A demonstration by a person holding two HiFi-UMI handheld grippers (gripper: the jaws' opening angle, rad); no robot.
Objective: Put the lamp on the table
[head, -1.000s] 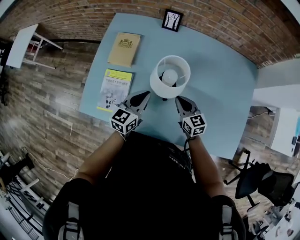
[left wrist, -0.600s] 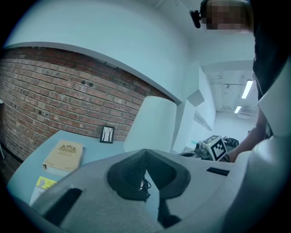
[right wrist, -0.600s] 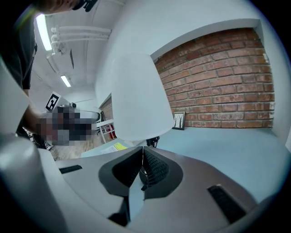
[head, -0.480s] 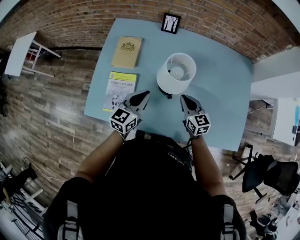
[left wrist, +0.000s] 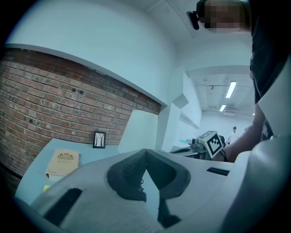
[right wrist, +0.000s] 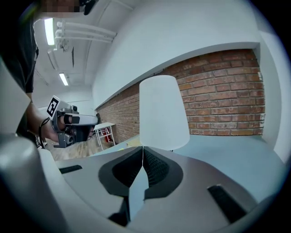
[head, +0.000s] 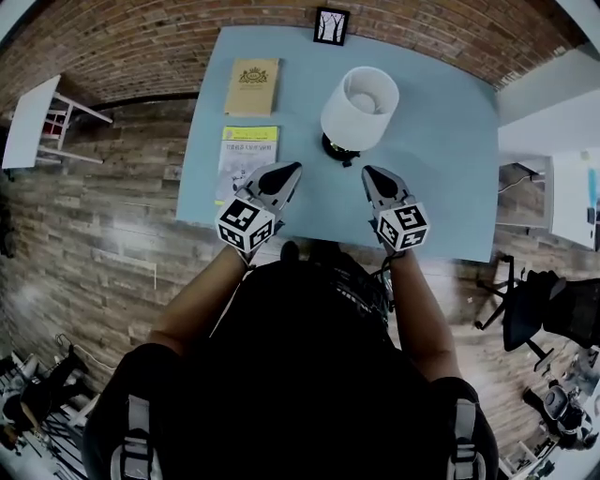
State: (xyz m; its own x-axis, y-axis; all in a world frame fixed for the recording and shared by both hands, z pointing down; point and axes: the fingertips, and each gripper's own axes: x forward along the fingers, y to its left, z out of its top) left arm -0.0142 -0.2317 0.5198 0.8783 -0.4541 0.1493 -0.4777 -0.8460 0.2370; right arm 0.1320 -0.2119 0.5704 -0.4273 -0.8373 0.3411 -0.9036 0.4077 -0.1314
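A lamp with a white shade (head: 360, 107) and a dark base stands upright on the light blue table (head: 441, 169). In the right gripper view the lamp (right wrist: 163, 113) rises just beyond the jaws; in the left gripper view its shade (left wrist: 138, 131) shows past the tips. My left gripper (head: 284, 172) hovers near the lamp's left side, jaws shut and empty. My right gripper (head: 371, 174) hangs near its right side, shut with nothing between the pads. Neither touches the lamp.
Two books lie on the table's left part: a tan one (head: 251, 86) and a yellow-green one (head: 246, 155). A small framed picture (head: 330, 25) stands at the far edge against the brick wall. An office chair (head: 548, 314) sits to the right, a white stool (head: 37, 122) to the left.
Both grippers have drawn back from the lamp toward the table's near edge and risen. The lamp stays standing on the table; the view has shifted back.
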